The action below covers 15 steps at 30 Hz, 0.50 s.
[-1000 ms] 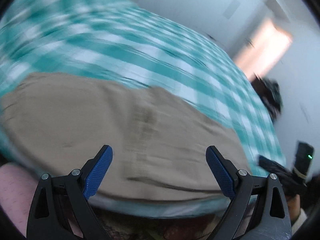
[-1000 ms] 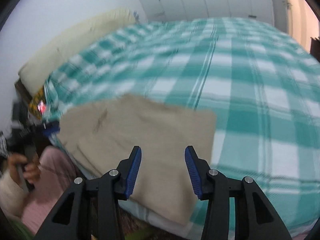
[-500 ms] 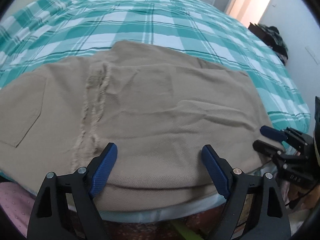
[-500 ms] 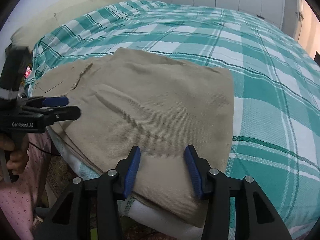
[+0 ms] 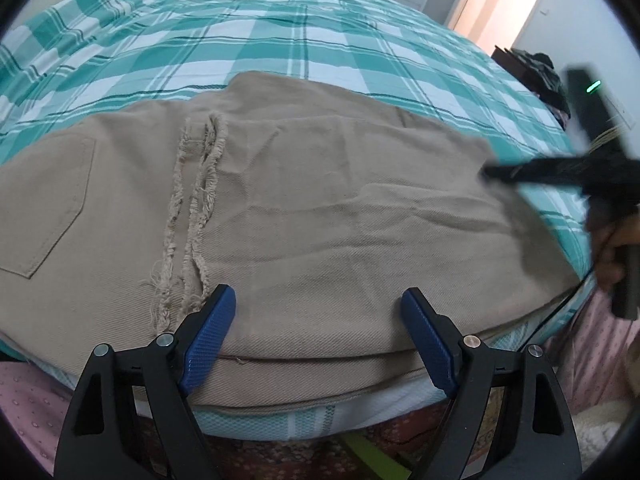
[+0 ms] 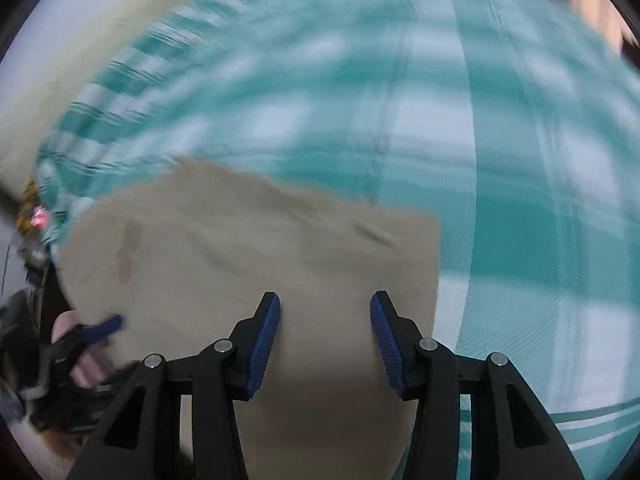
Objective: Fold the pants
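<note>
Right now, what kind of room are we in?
Most likely a bedroom. A big bed with a green checked sheet fills the view, tan pants lie folded on it, and a doorway shows behind.

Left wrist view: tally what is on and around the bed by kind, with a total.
Folded beige twill pants with frayed hems: 1
Teal and white checked bedsheet: 1
Black two-finger grippers with blue pads, left gripper and right gripper: 2
Total: 4
</note>
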Motion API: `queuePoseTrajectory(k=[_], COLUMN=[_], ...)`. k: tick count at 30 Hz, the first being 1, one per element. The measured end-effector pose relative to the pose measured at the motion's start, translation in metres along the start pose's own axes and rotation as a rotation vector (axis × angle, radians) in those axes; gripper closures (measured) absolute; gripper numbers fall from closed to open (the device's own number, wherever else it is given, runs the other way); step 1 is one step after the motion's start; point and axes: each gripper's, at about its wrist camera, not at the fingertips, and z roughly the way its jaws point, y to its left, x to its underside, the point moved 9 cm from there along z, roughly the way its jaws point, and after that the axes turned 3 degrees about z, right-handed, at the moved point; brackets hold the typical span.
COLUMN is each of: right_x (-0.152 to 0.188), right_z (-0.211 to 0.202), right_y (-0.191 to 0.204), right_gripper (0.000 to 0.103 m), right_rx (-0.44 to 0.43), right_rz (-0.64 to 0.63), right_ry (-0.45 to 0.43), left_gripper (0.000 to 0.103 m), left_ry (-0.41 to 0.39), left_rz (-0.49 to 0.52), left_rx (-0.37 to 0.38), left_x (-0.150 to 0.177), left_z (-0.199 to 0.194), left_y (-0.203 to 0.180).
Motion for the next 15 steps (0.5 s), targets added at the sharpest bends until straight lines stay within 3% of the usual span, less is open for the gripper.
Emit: queuePoseTrajectory(k=[5,9,11,13,15], right_x=[0.004,0.023,0.041,0.061,0.081], right_z=[-0.021,-0.069,-0.074,-0.062,-0.035], right_y=[-0.001,0.024,0.036,0.039,0.029], right_gripper=[0.056,0.056,0.056,0.056,0.056], right_rx=[-0.025,-0.003,-0.002,0.005,0.022], right_rz=[0.038,-0.102,-0.164,-0.191,-0.163], right_ry=[-0.067,-0.171,-0.192,-0.180,-0.107], left_gripper=[0.017,0.017,0.016,0.015,0.014], left_ry=[-0.002,0.010,0.016,0.020,0.024], left_rz=[0.005,-0.002,-0.006,-0.009,-0.001], left_rx=[-0.004,-0.010,-0.015,-0.017,-0.021], left_x=[0.001,0.001,0.000,-0.001,0.000], left_z=[0.000,0.001,0.002,0.003,0.004], left_y=[0.000,0.000,0.000,-0.001,-0.002])
